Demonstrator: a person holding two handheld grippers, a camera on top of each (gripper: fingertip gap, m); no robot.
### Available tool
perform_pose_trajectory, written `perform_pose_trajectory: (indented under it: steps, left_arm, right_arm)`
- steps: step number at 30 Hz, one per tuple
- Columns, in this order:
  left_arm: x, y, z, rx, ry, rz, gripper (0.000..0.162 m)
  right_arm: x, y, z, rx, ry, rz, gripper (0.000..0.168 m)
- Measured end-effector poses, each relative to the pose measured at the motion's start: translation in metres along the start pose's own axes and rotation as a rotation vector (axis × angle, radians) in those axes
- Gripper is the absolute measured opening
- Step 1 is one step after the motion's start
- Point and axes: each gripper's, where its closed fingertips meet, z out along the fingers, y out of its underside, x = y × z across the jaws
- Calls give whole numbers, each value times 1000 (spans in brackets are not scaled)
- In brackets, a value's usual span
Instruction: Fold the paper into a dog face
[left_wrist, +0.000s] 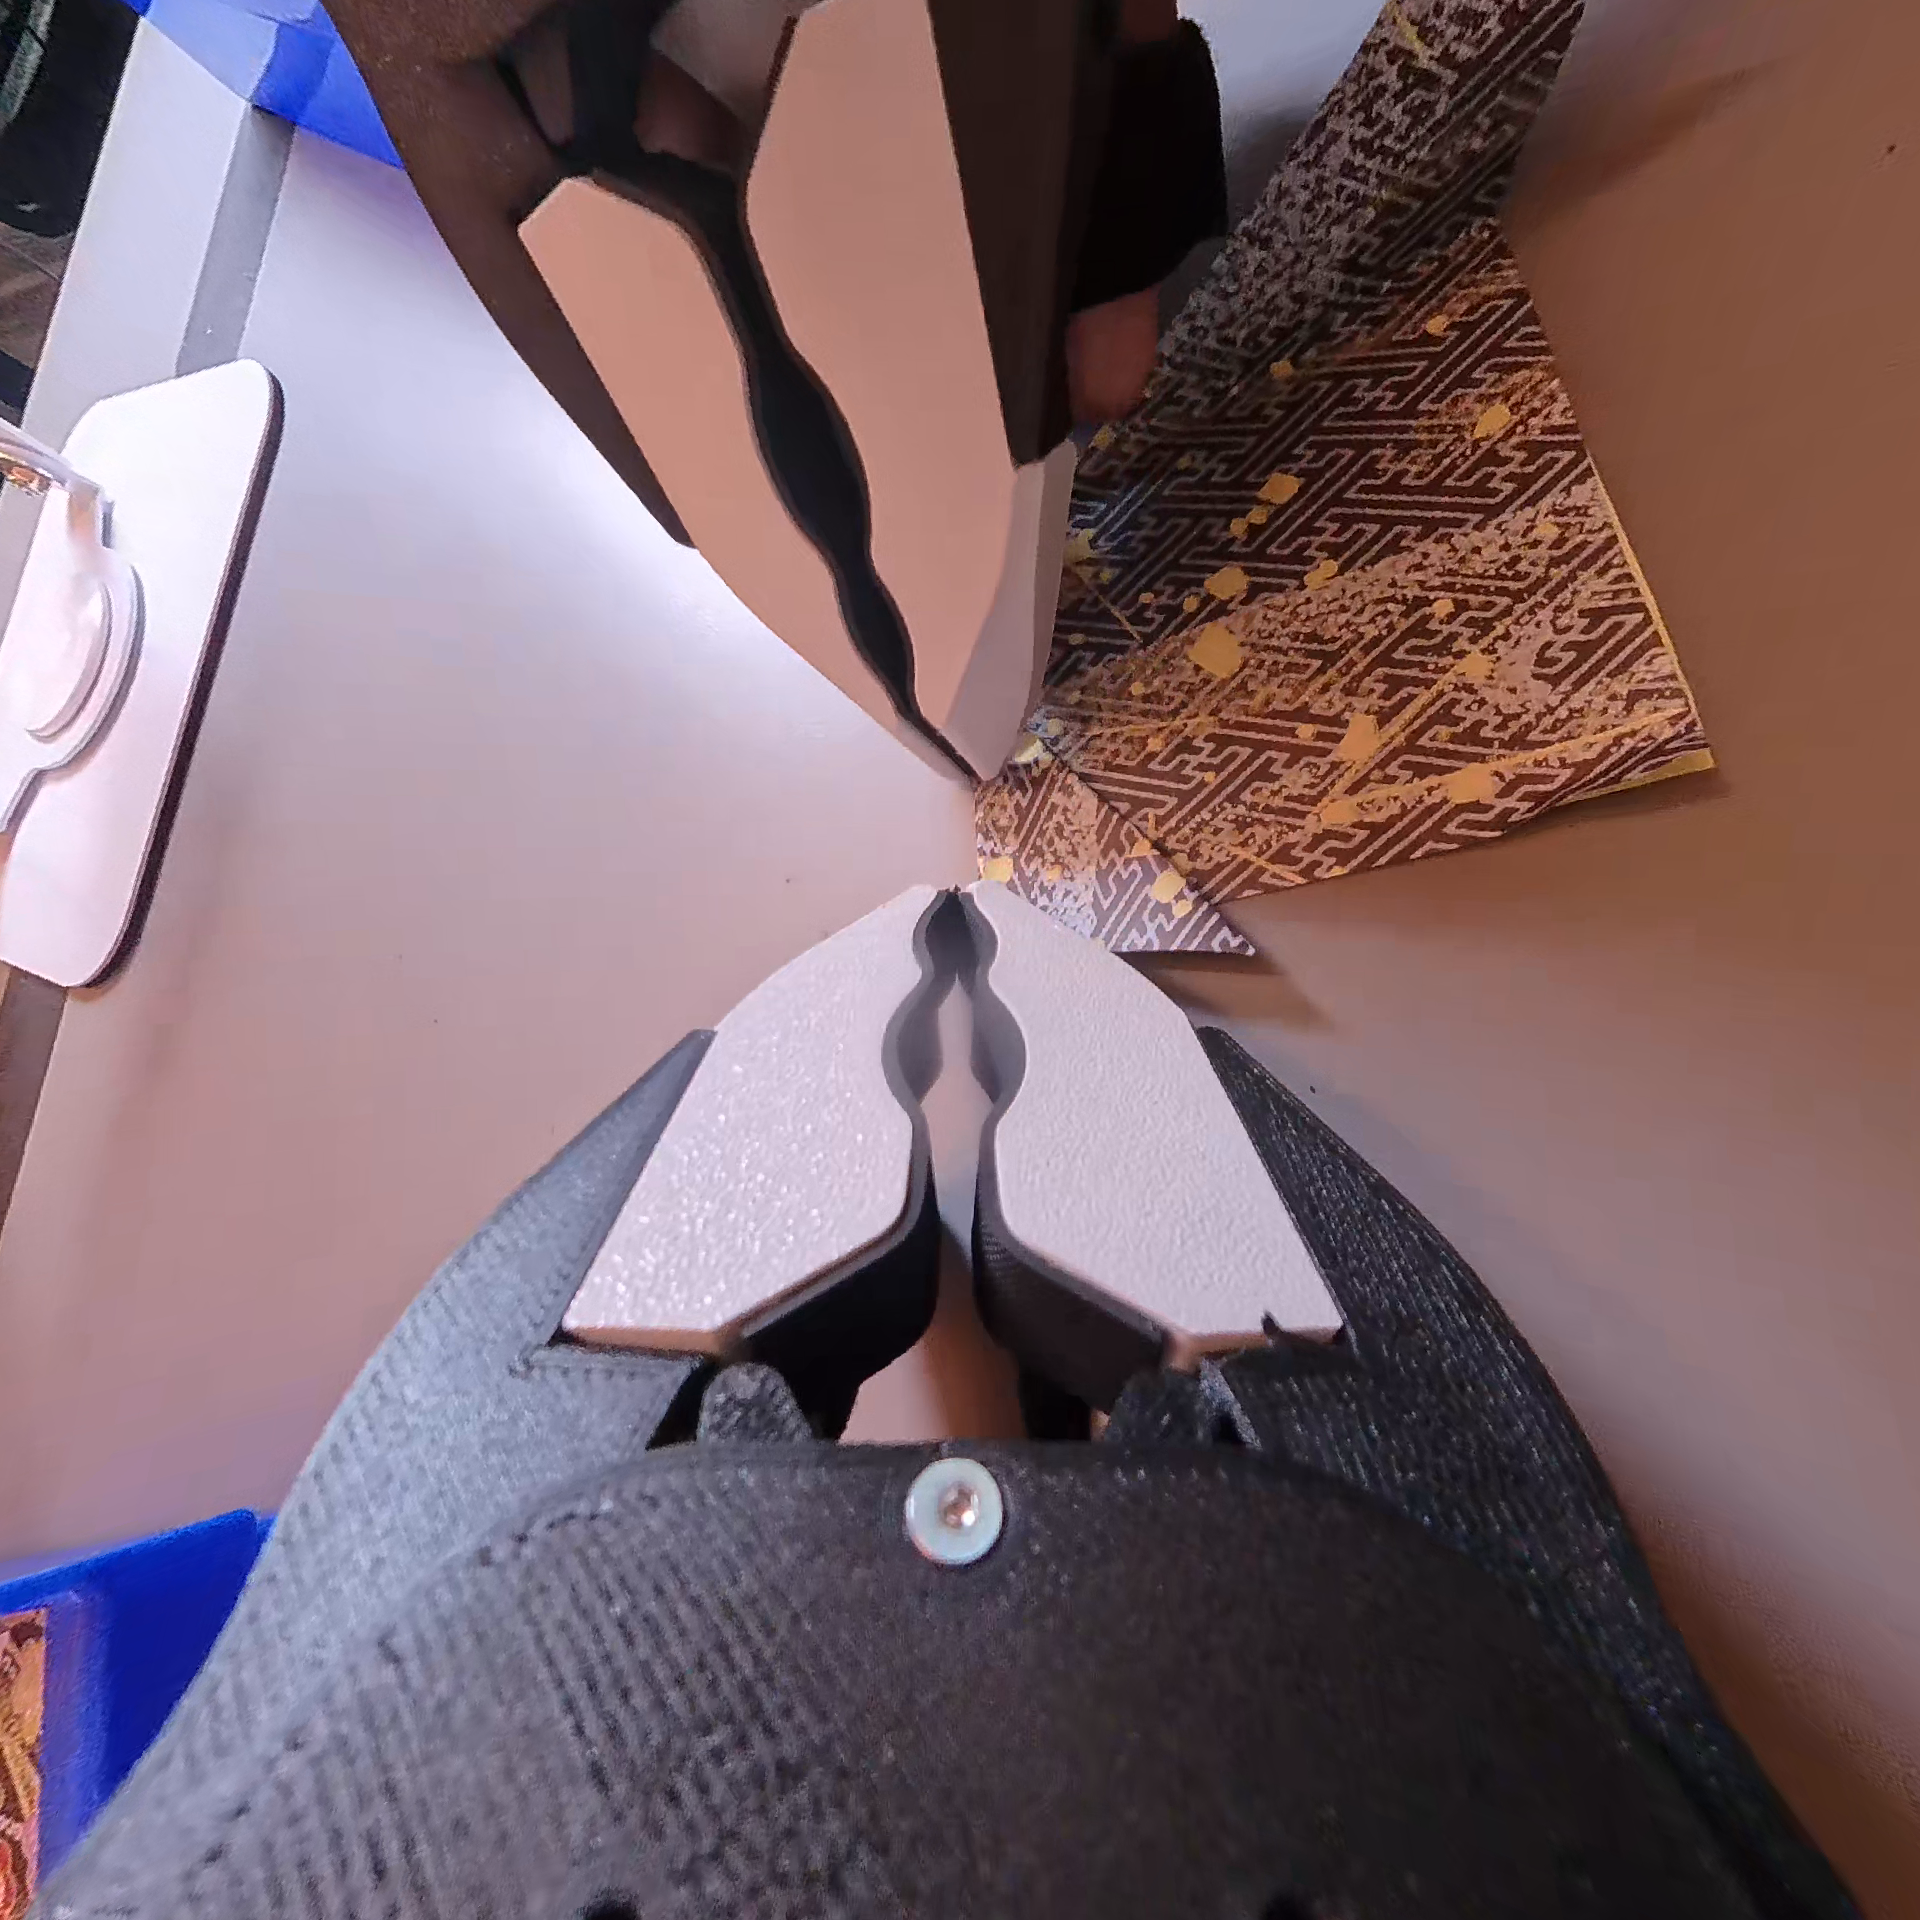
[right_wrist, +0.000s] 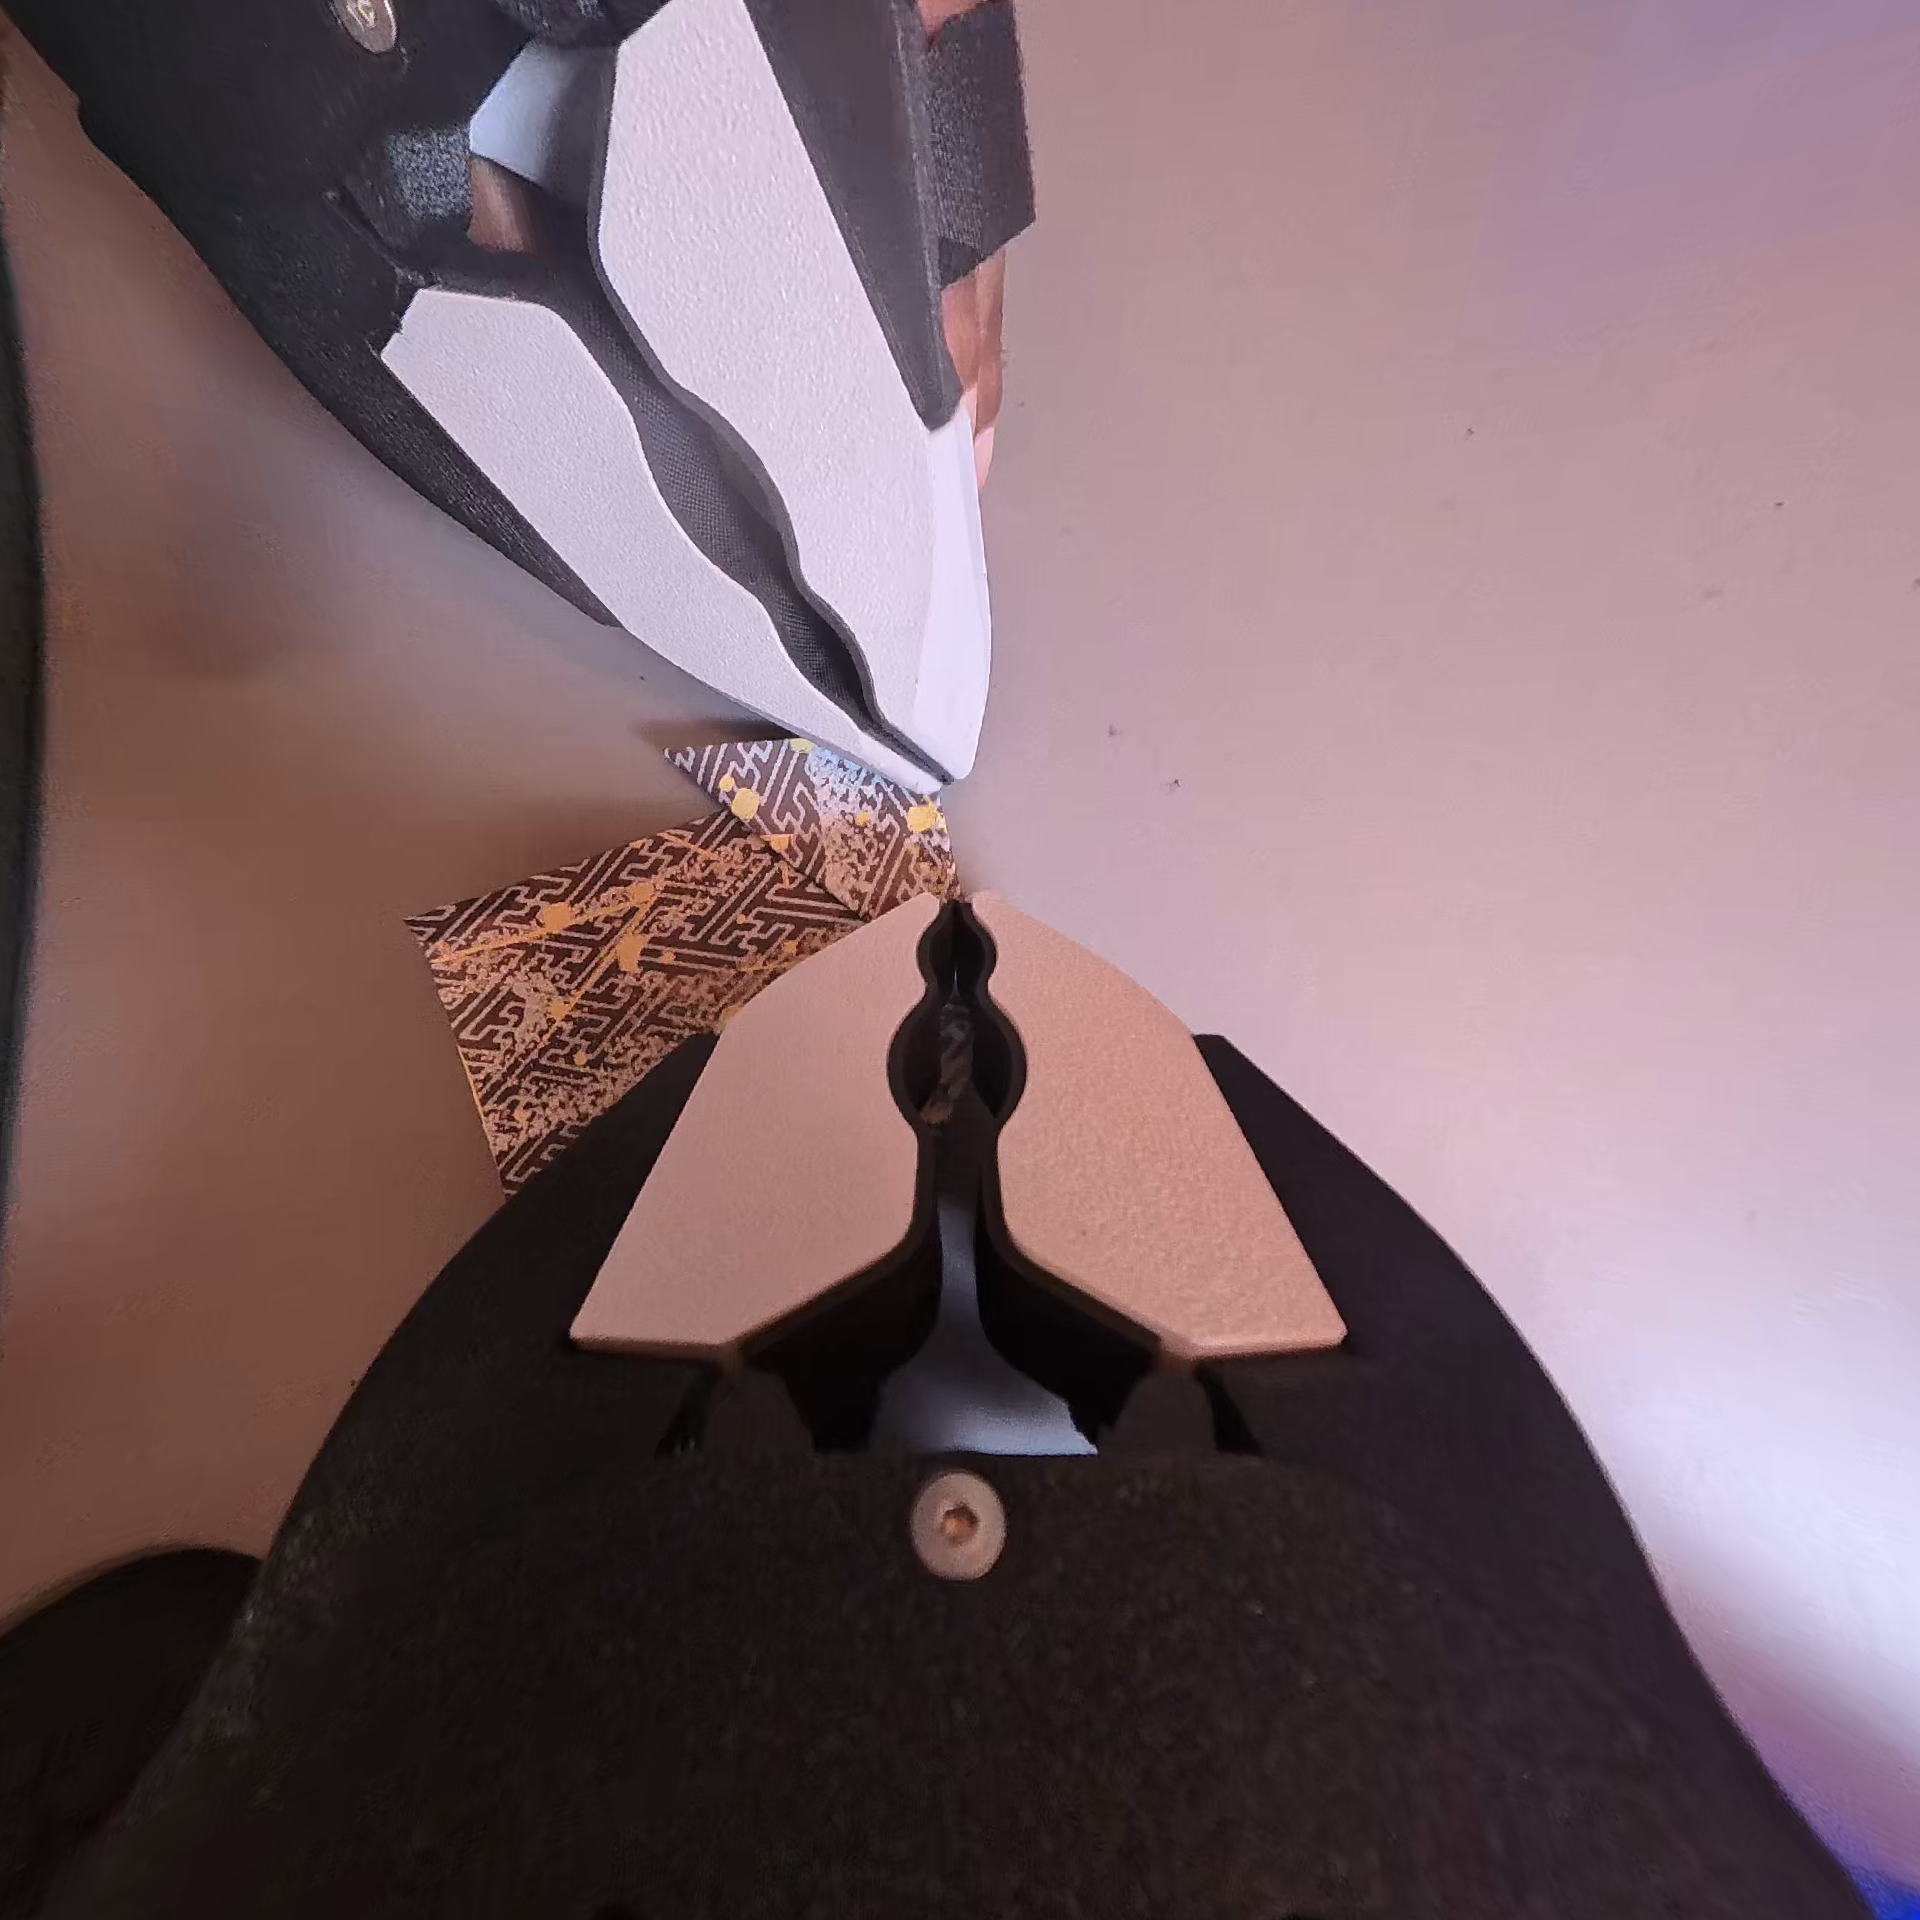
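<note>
The folded paper (left_wrist: 1351, 623), dark brown with a white maze pattern and gold splashes, lies flat on the pale table (left_wrist: 468, 727). In the left wrist view it fills the right and upper right part of the frame; in the right wrist view it sits at the middle left, partly hidden under the right gripper. It already has a triangle-like shape, and a small flap (left_wrist: 1101, 883) is turned over at its corner, near the centre of the frame.

The left gripper (left_wrist: 954, 896) has its fingers closed together with nothing between them, and the tips are just beside the flap. I think it is placed there to press the crease flat or to keep this corner from sliding.

The right gripper (right_wrist: 954, 906) also shows narrow fingers, and a strip of patterned paper is visible in the gap between them, so it seems to hold the paper edge, perhaps to guide the fold.

At the left edge of the left wrist view lies a flat white board (left_wrist: 156, 675), away from the work
</note>
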Motion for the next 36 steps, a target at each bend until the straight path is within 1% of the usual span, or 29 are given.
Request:
perform_pose_trajectory:
  steps: [15,22,26,32,36]
  left_arm:
    - [4,-1,0,-13,-6,4,1]
    - [4,-1,0,-21,-9,-3,1]
    - [4,-1,0,-36,-11,-8,1]
    - [7,1,-3,-54,0,-54,1]
    - [9,5,-8,-68,53,-153,0]
  right_arm:
    - [-5,12,-8,2,-12,-17,0]
    - [-5,15,-10,-23,5,-36,0]
    - [-5,15,-10,-24,-30,-13,0]
    - [-6,16,-10,-38,-33,13,0]
    - [-3,20,-14,-103,56,-12,0]
